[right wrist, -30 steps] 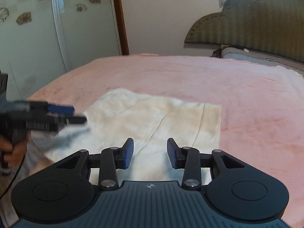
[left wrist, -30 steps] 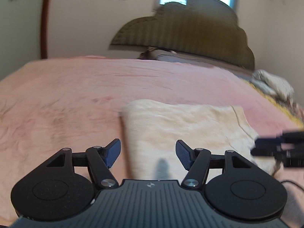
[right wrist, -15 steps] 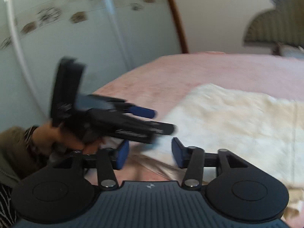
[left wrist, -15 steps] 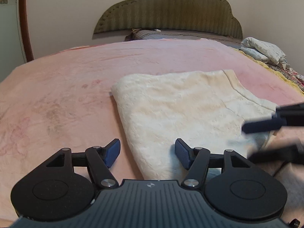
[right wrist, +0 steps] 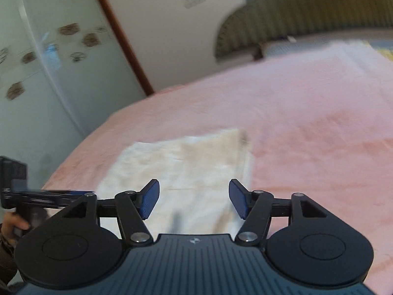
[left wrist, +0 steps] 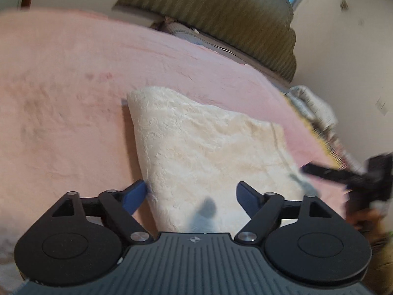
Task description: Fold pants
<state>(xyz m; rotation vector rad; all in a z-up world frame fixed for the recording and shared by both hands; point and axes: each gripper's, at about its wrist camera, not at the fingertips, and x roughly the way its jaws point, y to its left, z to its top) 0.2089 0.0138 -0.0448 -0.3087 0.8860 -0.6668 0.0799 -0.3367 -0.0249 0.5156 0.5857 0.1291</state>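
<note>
The cream pants (left wrist: 208, 154) lie folded into a flat rectangle on the pink bedspread (left wrist: 61, 103). My left gripper (left wrist: 192, 195) is open and empty, hovering over the near left edge of the pants. My right gripper (right wrist: 194, 201) is open and empty above the near end of the pants (right wrist: 186, 169). The right gripper also shows blurred at the right edge of the left wrist view (left wrist: 353, 177). The left gripper shows at the left edge of the right wrist view (right wrist: 36, 196).
An olive headboard (left wrist: 221, 12) and pillows stand at the far end of the bed. A crumpled patterned cloth (left wrist: 316, 108) lies on the bed's right side. A glass wardrobe door (right wrist: 44, 73) stands left of the bed.
Both grippers have swung and tilted, with motion blur. The right gripper has turned back toward the pants. The pants have not moved and both grippers stay open.
</note>
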